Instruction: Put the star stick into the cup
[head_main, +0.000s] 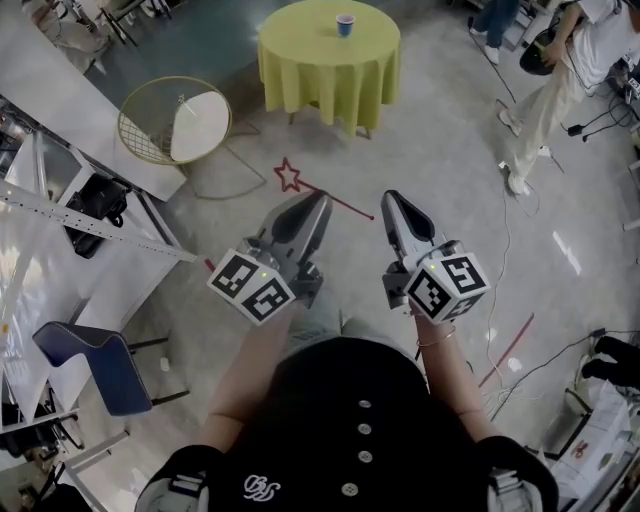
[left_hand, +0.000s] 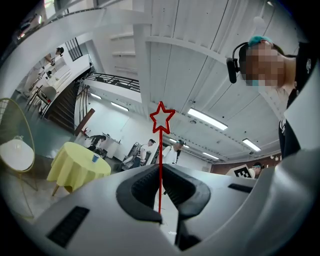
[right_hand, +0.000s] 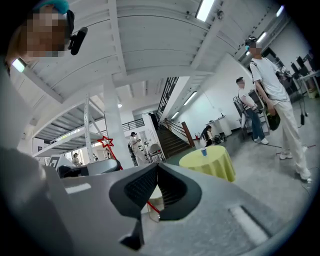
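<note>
Left gripper pinches star stick, star up | right gripper jaws pressed together, empty | cup top centre, well apart | risk: thin stick pivots in pinch, misses rim.

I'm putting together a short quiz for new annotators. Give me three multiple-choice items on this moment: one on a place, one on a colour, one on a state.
1. Where does the cup stand?
A. on the floor
B. on the round table with the yellow cloth
C. on the blue chair

2. What colour is the star stick?
A. green
B. red
C. white

3. How is the left gripper?
A. wide open and empty
B. shut on the star stick
C. lying on the floor

Answers:
1 B: the head view shows the blue cup on top of the yellow cloth.
2 B: both the star outline and the shaft are red.
3 B: in the left gripper view the jaws meet on the shaft, with the star above them.
</note>
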